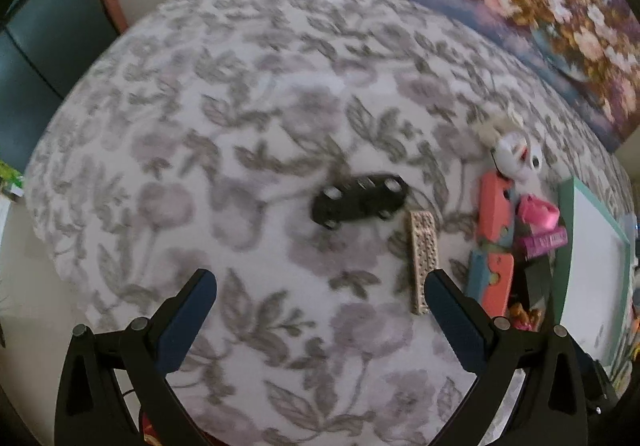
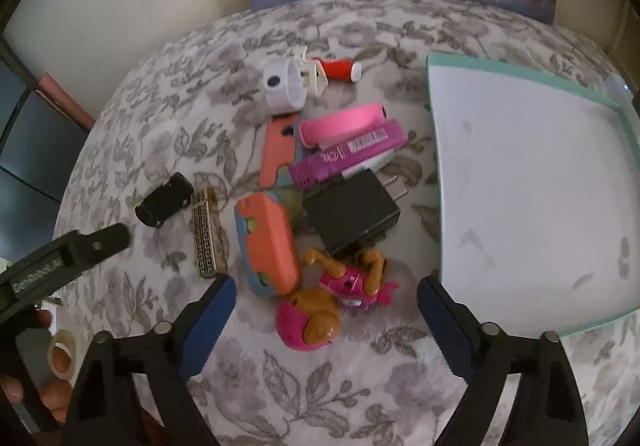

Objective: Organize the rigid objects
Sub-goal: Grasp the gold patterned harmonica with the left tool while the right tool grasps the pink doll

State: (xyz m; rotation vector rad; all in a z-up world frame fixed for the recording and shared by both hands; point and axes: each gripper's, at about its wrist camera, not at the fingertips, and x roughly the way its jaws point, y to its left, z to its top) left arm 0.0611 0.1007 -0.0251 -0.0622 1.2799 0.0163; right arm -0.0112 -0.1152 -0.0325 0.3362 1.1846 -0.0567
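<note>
Floral cloth (image 2: 304, 374); black charger (image 2: 352, 211), seemingly, right-wrist view only.

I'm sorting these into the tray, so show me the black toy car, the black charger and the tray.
Black toy car (image 1: 358, 201): left wrist view, on its underside.
Black charger (image 2: 352, 211): right wrist view, middle of its body.
Tray (image 2: 508, 75): right wrist view, on its green far rim.
</note>
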